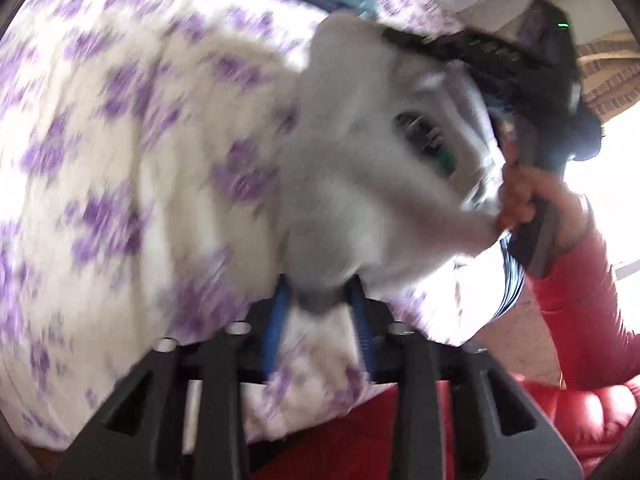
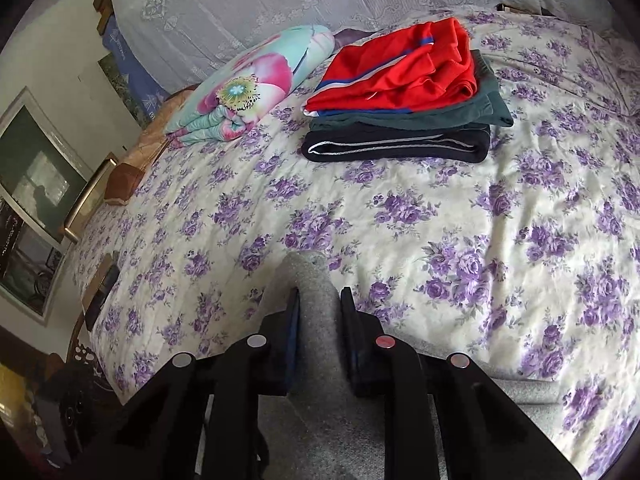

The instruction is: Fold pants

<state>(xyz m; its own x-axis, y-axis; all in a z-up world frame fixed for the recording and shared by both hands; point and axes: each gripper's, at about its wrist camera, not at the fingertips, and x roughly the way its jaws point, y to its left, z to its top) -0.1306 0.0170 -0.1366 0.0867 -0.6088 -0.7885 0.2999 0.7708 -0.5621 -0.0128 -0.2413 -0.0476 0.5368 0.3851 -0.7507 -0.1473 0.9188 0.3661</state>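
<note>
The grey pants (image 1: 360,160) hang bunched over a bed with a purple-flowered spread (image 1: 120,120). My left gripper (image 1: 320,284) is shut on a fold of them, and the cloth fills the gap between its blue pads. The picture is blurred. From there the cloth rises to the upper right, where a hand (image 1: 520,196) in a red sleeve holds the other gripper's handle. In the right wrist view my right gripper (image 2: 320,294) is shut on a thick grey fold of the pants (image 2: 316,276), which pokes out past the fingertips above the spread (image 2: 440,220).
A stack of folded clothes, red (image 2: 400,72) on green on black, lies at the far side of the bed. Beside it lies a folded flowered quilt (image 2: 248,88). A lace curtain hangs behind. Furniture and a framed picture (image 2: 36,184) stand off the bed's left edge.
</note>
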